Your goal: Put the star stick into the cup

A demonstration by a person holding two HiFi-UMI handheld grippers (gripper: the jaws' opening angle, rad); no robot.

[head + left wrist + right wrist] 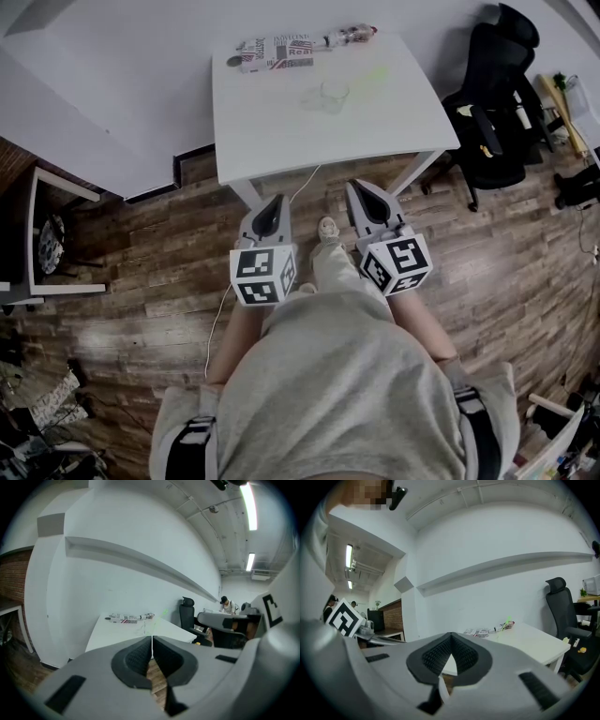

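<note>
A pale green star stick lies on the white table, toward its far right. A clear cup stands near the table's middle, faint against the top. Both grippers hang in front of the table's near edge, over the wooden floor and well short of either thing. My left gripper is shut with nothing in it, and my right gripper is the same. The left gripper view has its jaws pressed together, with the stick far beyond. The right gripper view shows closed jaws and the stick.
A newspaper-print pouch lies along the table's far edge by the wall. A black office chair stands right of the table. A low white shelf is at the left. The person's shoe shows between the grippers.
</note>
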